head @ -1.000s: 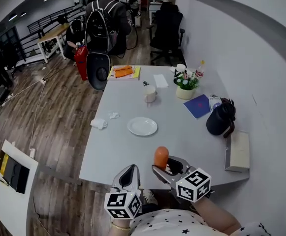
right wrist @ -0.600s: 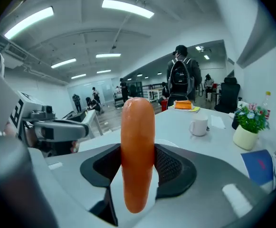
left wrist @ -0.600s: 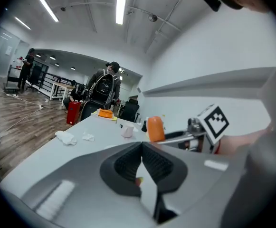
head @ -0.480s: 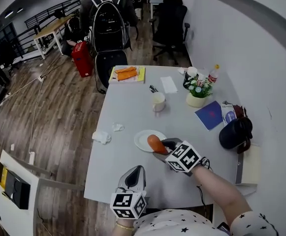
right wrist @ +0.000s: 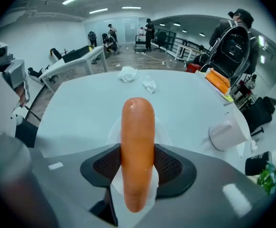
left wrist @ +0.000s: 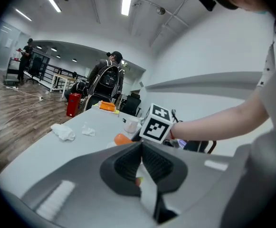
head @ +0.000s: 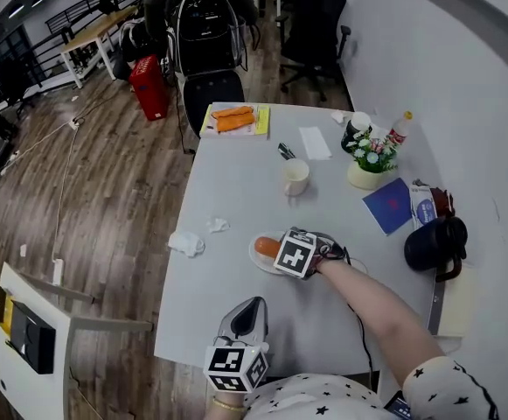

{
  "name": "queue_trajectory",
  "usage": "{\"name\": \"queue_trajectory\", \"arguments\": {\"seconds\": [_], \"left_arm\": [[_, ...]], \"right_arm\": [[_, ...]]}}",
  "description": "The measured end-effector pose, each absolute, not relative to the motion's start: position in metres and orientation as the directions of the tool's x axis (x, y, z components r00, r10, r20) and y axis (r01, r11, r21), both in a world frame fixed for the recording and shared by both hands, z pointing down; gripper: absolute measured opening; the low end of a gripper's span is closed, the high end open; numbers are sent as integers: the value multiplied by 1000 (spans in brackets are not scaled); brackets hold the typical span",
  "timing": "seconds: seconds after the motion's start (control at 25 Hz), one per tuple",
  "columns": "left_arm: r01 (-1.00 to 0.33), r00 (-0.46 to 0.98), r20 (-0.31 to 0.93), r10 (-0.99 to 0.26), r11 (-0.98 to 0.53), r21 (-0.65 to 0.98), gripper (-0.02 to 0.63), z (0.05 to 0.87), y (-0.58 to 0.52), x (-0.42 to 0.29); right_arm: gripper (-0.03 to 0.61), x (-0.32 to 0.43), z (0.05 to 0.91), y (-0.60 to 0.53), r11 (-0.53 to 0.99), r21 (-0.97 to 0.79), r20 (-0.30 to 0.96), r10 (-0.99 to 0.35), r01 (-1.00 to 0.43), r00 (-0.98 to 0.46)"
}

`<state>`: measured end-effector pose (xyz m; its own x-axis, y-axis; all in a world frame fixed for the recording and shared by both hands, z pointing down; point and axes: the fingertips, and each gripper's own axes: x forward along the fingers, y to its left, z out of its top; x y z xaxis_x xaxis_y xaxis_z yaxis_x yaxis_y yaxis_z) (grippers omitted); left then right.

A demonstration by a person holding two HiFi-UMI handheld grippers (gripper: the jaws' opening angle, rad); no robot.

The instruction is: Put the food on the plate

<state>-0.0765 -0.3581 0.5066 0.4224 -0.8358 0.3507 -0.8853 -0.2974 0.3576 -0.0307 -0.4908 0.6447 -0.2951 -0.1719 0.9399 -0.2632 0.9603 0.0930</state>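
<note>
Grey table point(head: 236, 173): placing step in hand. Right gripper point(right wrist: 138, 167): jaws partway open, clamped on sausage. Left gripper point(left wrist: 140, 158): jaws together, empty, idle by table edge. White plate point(right wrist: 113, 129): beneath sausage point(right wrist: 138, 122); contact possibly not made. Next: lower, part jaws, withdraw.

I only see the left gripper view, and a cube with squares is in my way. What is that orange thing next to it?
Observer: A sausage. In the right gripper view, the right gripper squeezes it from both sides.
Operator: Is it on the plate?
Observer: The head view puts it above the white plate. Whether it touches, I cannot tell.
Operator: Where is my gripper?
Observer: In the head view, the left gripper hangs over the table by its near edge, apart from the plate.
</note>
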Motion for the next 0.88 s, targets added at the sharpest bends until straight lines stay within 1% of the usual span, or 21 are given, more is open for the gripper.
{"name": "queue_trajectory", "arguments": {"seconds": [0.2,0.36,0.68,0.8,0.88], "left_arm": [[-888,415,363,-834,-284,362,8,511,-361,-81],[-891,406,372,-835,-270,365,8,513,-359,-83],[-892,408,373,-834,-278,356,8,512,-357,-79],[-892,408,369,-835,-280,354,8,511,-357,-76],[-893,409,366,-836,-283,350,8,509,-358,-75]], "right_arm": [[215,-32,666,-499,977,66,980,-102,-203,-173],[216,-33,672,-502,983,57,985,-84,-177,-150],[221,-35,671,-503,977,62,972,-105,-204,-212],[264,-31,669,-506,964,77,953,-146,-254,-266],[295,-29,666,-504,952,53,936,-153,-301,-318]]}}
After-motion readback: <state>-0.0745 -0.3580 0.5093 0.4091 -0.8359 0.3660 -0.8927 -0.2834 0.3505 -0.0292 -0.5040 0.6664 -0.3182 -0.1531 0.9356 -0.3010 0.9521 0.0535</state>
